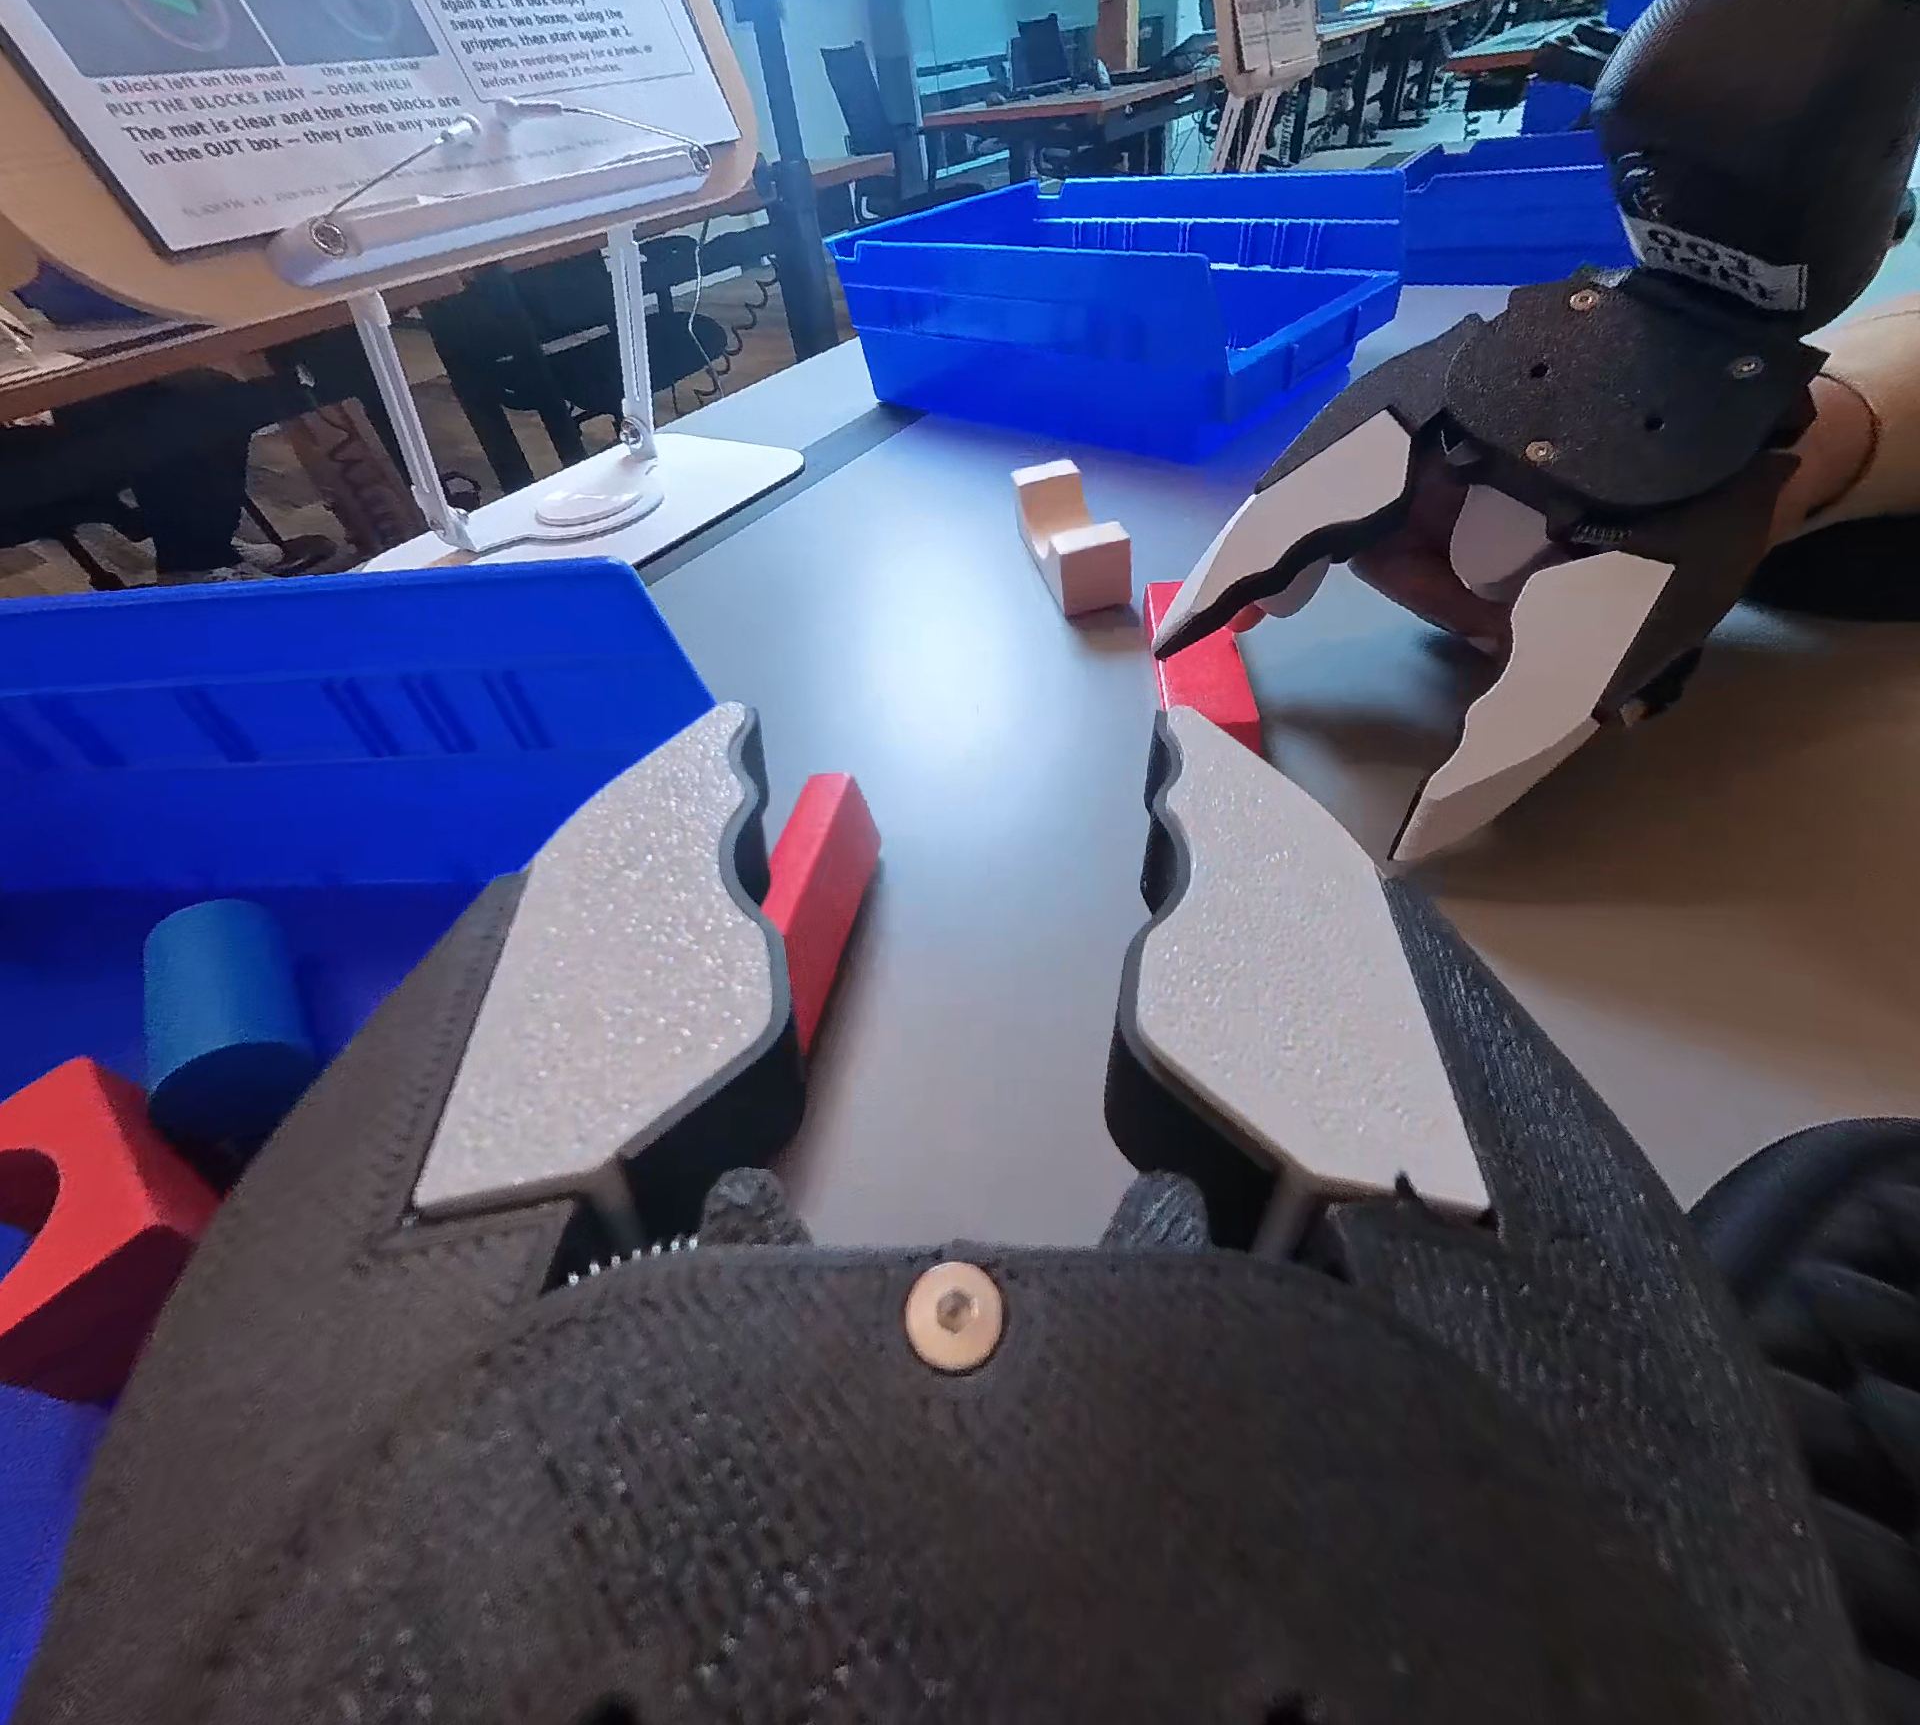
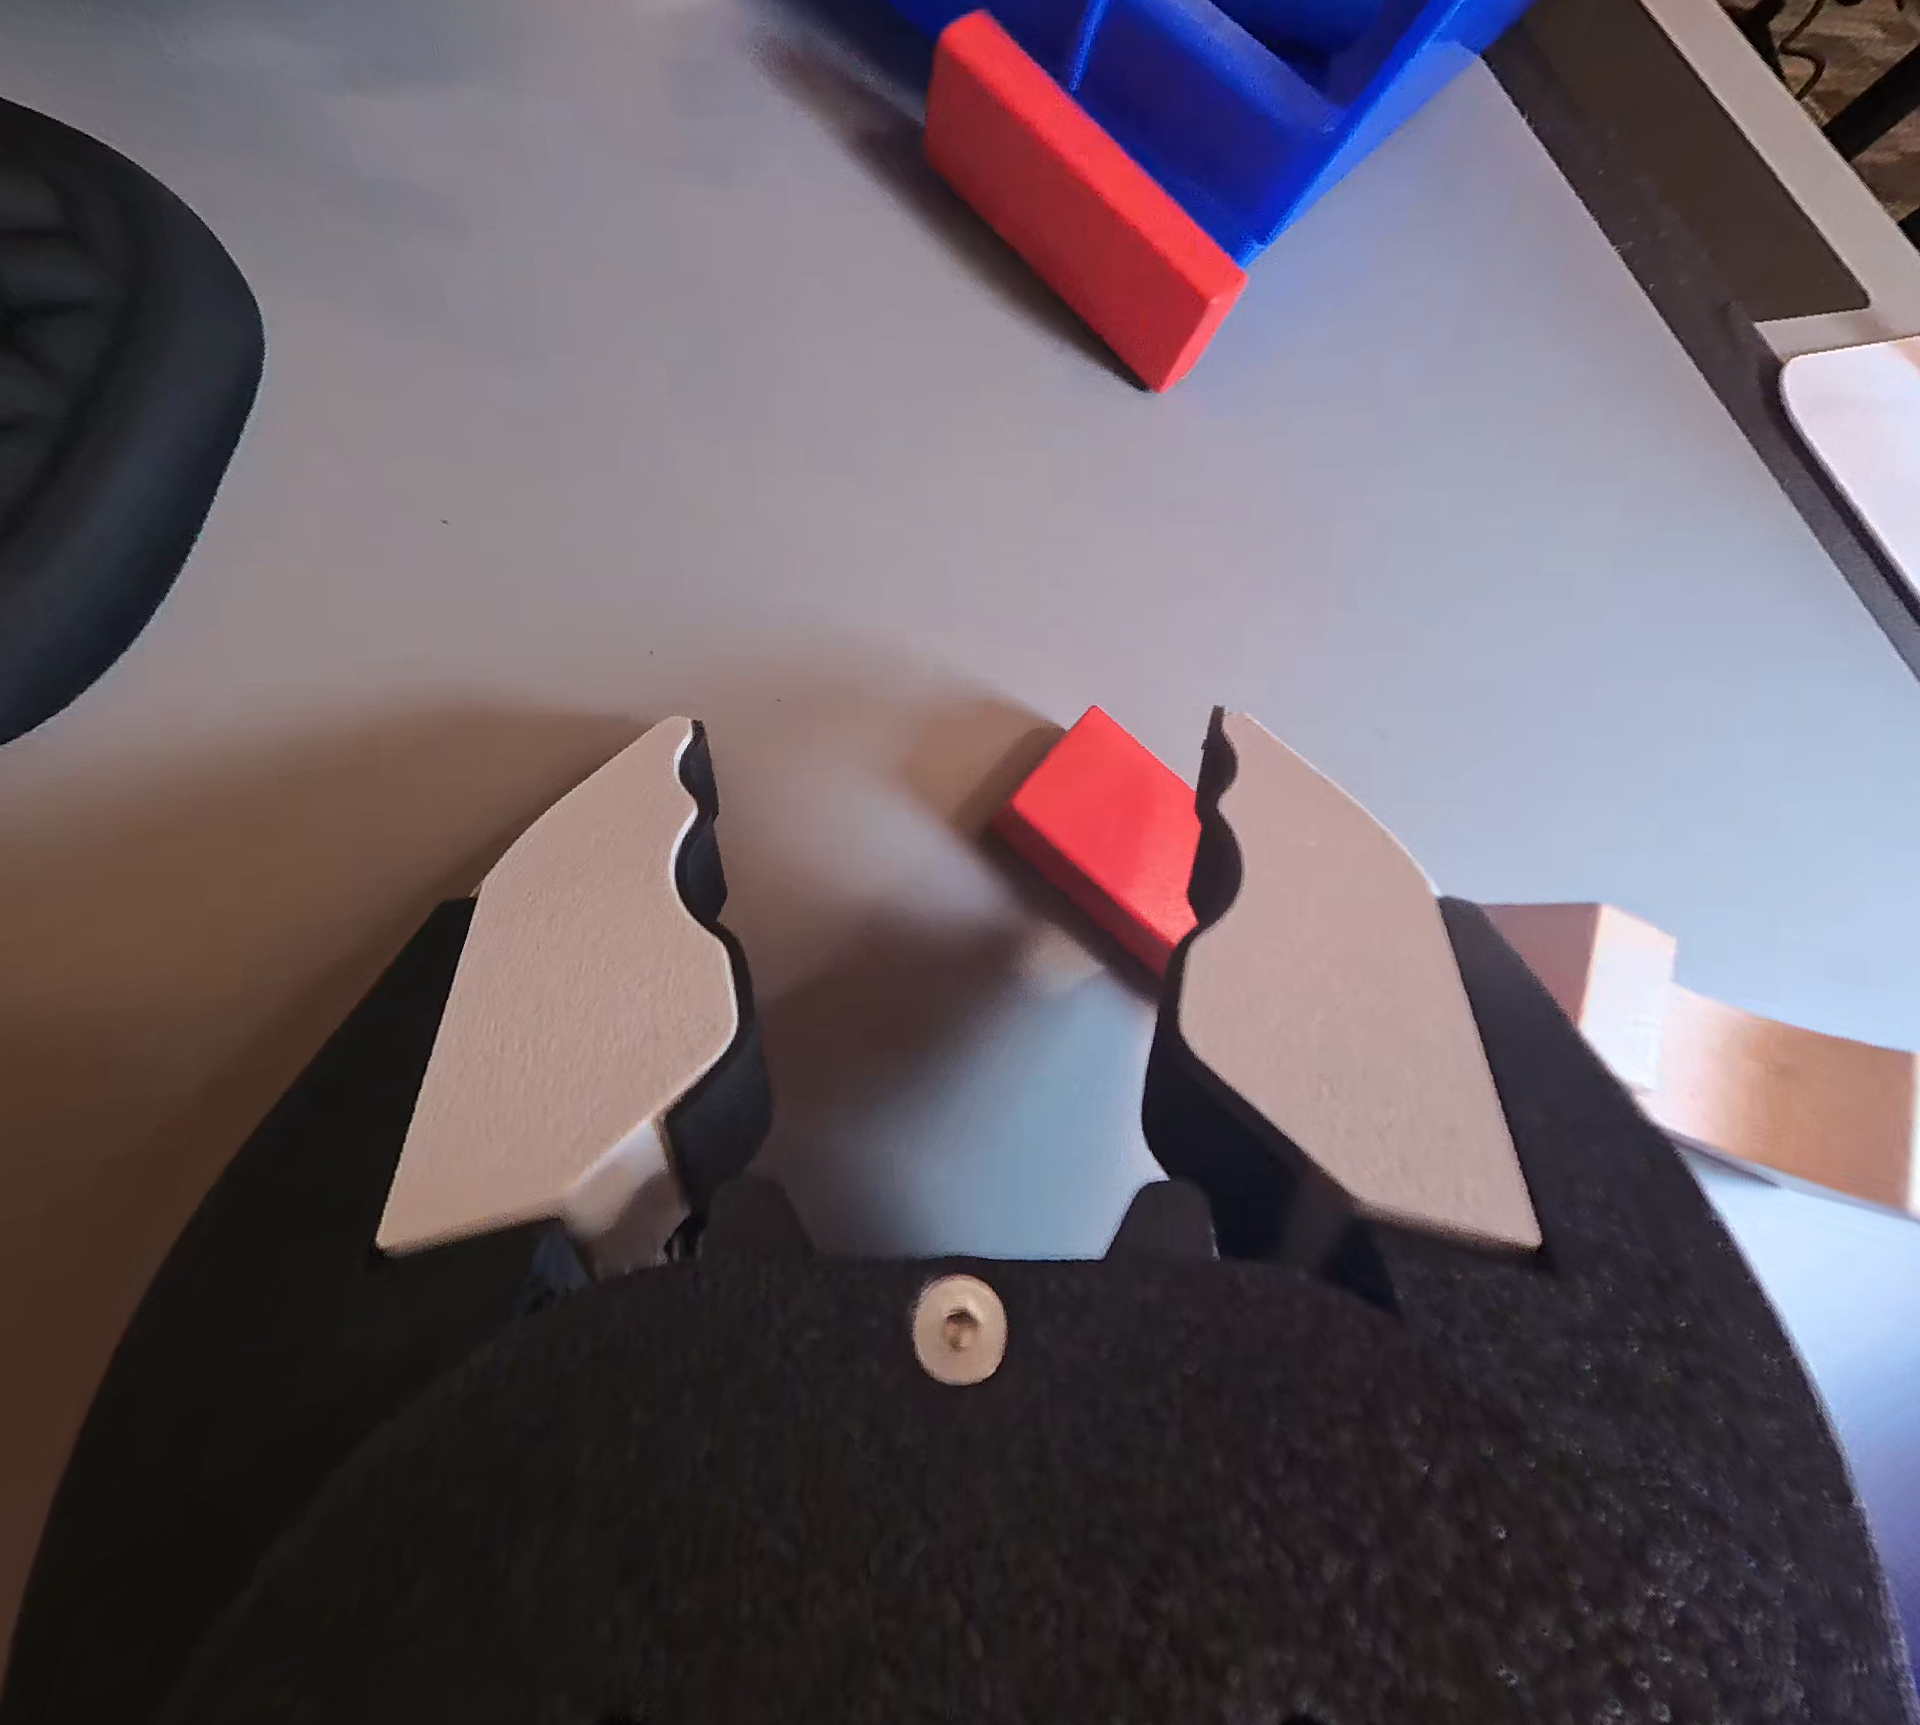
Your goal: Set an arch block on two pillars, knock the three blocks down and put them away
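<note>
Right wrist view shows the right gripper spread open, empty, over a flat red painted wooden block; seemingly light, rigid, slick, best pinched across its narrow sides

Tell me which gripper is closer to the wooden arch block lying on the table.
Right. The right gripper is open just beside the wooden arch block, over a red block. The left gripper is open farther back, near the blue bin.
</note>
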Motion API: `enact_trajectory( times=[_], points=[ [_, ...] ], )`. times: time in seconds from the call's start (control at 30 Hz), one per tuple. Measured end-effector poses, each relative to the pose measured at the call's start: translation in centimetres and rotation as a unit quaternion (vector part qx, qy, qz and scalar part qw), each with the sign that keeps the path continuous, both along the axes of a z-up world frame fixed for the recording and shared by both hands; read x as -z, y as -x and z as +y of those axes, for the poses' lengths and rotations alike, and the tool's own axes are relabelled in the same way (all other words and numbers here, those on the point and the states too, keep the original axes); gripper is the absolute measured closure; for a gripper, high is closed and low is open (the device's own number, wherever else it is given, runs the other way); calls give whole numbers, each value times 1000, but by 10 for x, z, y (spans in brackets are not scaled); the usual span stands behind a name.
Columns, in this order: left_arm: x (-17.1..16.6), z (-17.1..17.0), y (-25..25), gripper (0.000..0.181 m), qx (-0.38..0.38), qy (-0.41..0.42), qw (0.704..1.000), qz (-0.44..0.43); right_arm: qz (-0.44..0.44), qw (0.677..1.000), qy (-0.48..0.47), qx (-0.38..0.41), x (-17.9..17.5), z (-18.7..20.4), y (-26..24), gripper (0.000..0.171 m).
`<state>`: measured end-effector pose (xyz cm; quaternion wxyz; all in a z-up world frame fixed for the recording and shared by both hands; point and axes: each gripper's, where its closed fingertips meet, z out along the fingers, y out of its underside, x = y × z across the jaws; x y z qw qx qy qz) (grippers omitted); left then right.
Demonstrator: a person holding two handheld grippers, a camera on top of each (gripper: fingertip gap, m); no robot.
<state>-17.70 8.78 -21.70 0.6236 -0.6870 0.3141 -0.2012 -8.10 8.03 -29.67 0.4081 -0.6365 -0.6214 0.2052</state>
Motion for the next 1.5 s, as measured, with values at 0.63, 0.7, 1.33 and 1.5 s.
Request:
enact_trajectory(
  times=[0.63, 0.7, 1.33, 1.5],
  points=[
    [33, -6, -24, 112, 41, 44, 997, 50, 93, 969, 23, 230, -28, 133, -92, 82],
    [36, -7, -27, 112, 47, 47, 996, 58, 94, 968, 56, 227, -19, 134, -88, 79],
    [38, -10, -30, 116, 56, 48, 995, 66, -1, 965, 100, 240, 14, 153, -76, 113],
    [40, -11, -31, 117, 59, 47, 994, 75, -8, 970, 80, 231, 10, 148, -83, 140]
  ],
)
